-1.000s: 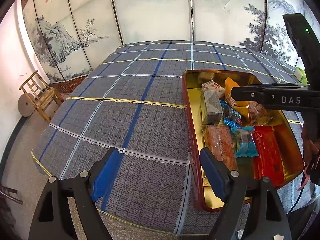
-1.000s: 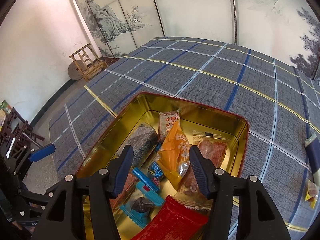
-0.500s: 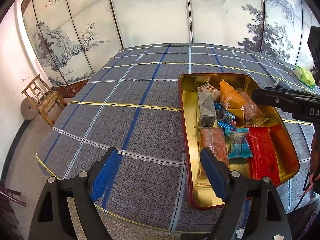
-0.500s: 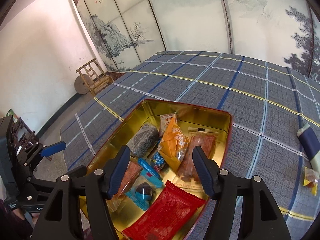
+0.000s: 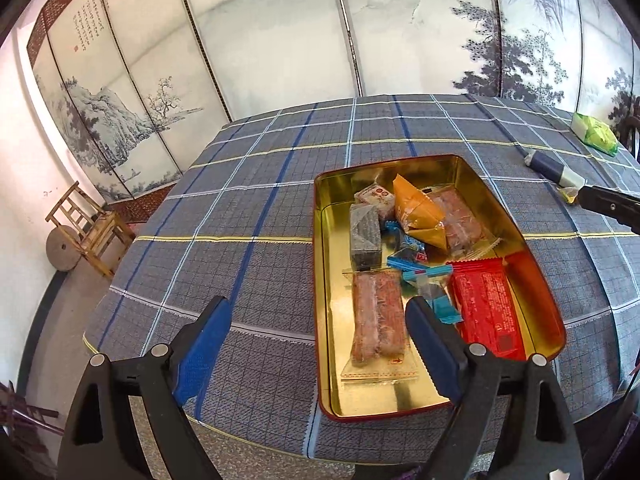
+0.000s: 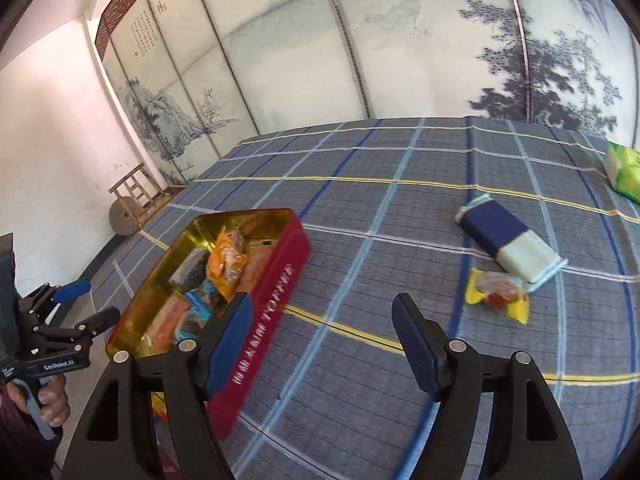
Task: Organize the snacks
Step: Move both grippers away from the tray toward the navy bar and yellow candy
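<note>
**Right tongs swing away from the tin toward the loose snacks**

Since a second ago, the right tongs (image 6: 322,344) have left their spot above the toffee tin (image 6: 256,296) and turned to face the open tablecloth, where snacks lie unpacked. Their blue-padded jaws are spread wide and hold nothing. Ahead of them, well apart, lies a small yellow-wrapped snack (image 6: 498,290), touching a navy and white packet (image 6: 508,236); a green packet (image 6: 624,170) sits farther off near the table's far right edge.

The left tongs (image 5: 316,354), also spread and empty, hang over the near table (image 5: 240,208) edge beside the tin, likely waiting or ready to steady it. The tin's gold interior already holds an orange packet (image 5: 416,208), a red packet (image 5: 486,308), a dark grey bar (image 5: 364,232), clear-wrapped reddish bars and small blue candies, piled loosely.

Judging by the aim, the yellow-wrapped snack is the probable next pick, bound for the tin.
</note>
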{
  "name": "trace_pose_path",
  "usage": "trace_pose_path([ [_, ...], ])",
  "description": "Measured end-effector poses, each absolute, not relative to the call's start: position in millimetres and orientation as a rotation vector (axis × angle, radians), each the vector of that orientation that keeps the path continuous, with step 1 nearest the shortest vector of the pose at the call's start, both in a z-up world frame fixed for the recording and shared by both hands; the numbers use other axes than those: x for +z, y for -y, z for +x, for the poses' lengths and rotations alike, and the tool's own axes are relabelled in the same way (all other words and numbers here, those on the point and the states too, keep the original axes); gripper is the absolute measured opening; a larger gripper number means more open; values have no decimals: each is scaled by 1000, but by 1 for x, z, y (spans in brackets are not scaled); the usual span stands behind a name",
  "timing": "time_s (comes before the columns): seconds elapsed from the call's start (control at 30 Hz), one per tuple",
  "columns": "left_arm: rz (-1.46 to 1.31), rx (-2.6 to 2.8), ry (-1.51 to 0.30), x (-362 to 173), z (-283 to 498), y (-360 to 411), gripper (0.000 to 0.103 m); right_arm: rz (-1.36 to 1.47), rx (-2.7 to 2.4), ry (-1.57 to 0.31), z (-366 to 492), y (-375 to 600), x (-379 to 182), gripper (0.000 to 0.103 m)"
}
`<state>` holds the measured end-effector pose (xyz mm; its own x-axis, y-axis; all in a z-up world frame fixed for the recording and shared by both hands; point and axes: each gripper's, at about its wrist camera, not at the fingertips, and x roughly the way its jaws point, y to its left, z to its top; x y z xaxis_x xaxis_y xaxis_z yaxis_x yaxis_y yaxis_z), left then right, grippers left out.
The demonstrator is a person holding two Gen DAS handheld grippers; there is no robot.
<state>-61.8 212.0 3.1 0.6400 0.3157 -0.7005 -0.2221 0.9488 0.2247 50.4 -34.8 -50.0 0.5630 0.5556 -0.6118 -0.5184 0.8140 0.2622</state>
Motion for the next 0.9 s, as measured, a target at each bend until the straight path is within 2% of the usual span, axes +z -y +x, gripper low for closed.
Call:
trace_pose_path([
  [0.47,241,174,-819,18,-32,-129,89,105,294,-727,57,194,-71,78],
  [0.9,133,-141,-944,12,42,-47,89,177,189,-743,70,255,-90,83],
])
